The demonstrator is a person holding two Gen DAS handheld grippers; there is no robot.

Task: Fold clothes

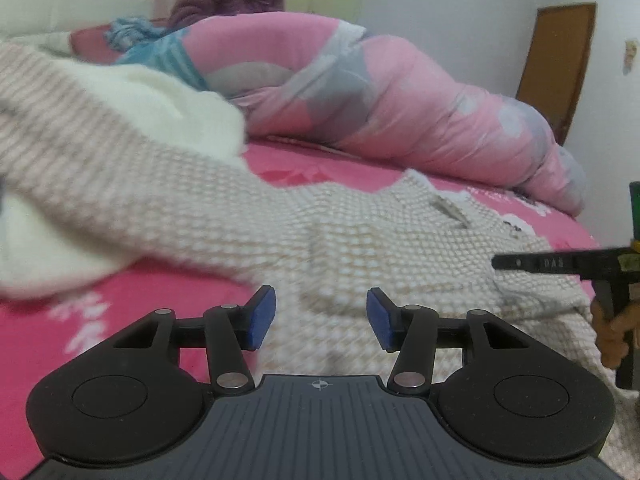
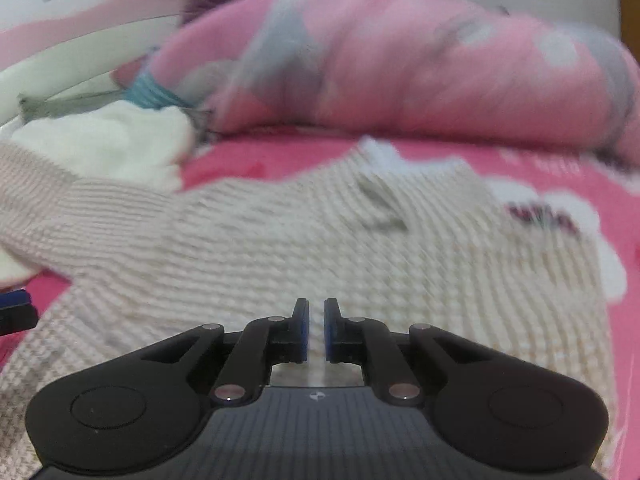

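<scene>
The cream waffle-knit sweater (image 1: 360, 240) lies spread across the hot-pink bedsheet (image 1: 120, 312), neck label facing up, one sleeve (image 1: 100, 168) trailing off to the left over a fluffy white garment (image 1: 160, 112). The left gripper (image 1: 321, 318) hangs just over the sweater's body, blue pads standing apart, nothing between them. So that hand is free. Over on the right wrist view, the right gripper (image 2: 316, 330) also sits above the knit, its jaws nearly closed, only a thin slit between the pads, and no cloth pinched that I can make out. Its black finger also pokes in at the right edge of the left view, with a hand (image 1: 612, 332) gripping the handle.

My read: the sweater is laid out and the fold is about to start, most likely with that stray sleeve. The next move calls for the left jaws to come down on the sleeve or side hem, pinch the thick knit, and carry it across the body. Behind it all, a rolled pink quilt (image 1: 400, 92) lines the far side of the bed.
</scene>
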